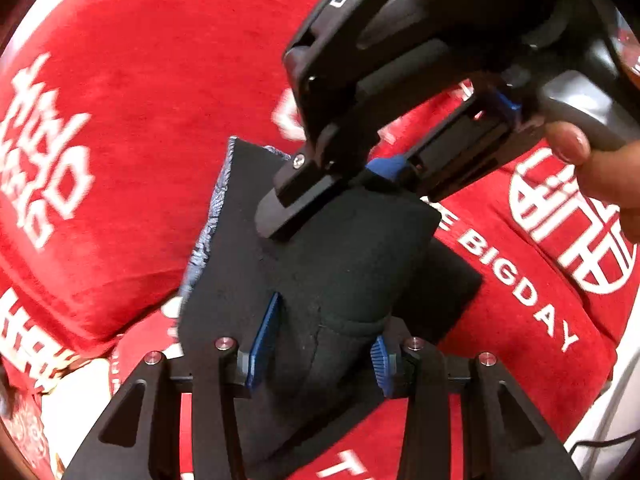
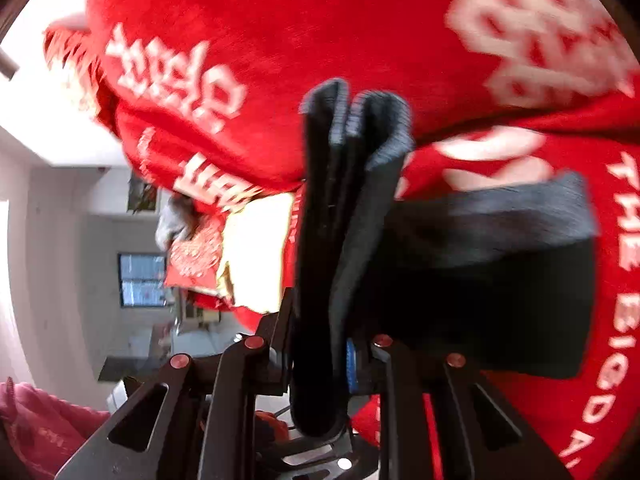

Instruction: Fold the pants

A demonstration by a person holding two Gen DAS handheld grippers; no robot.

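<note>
In the left wrist view we see the black pants (image 1: 320,264), already folded into a thick bundle, lifted a little above the red blanket (image 1: 160,100) with white letters; a patterned blue-grey lining shows along the bundle's left edge. Our left claw (image 1: 316,350) has its blue pads on both sides of the near end of the bundle and it is closed on the cloth, which bulges between them. At the far end of the bundle the right claw (image 1: 344,188) comes from above, held by a hand (image 1: 592,168), and it pinches the upper fold; so the pants hang between the two claws.

In the right wrist view the picture is blurred; the pants (image 2: 340,200) stand as several stacked layers, squeezed narrow between the fingers of the right claw (image 2: 324,360), and another part of the bundle spreads to the right of the claw over the blanket (image 2: 280,40).

We judge the pants as light, soft and limp; the layers can slide on each other and the fold can open if only one layer is taken. It is better to take hold at the folded edges, through all layers together, one claw at each end; a grip in the middle would let both ends sag.
</note>
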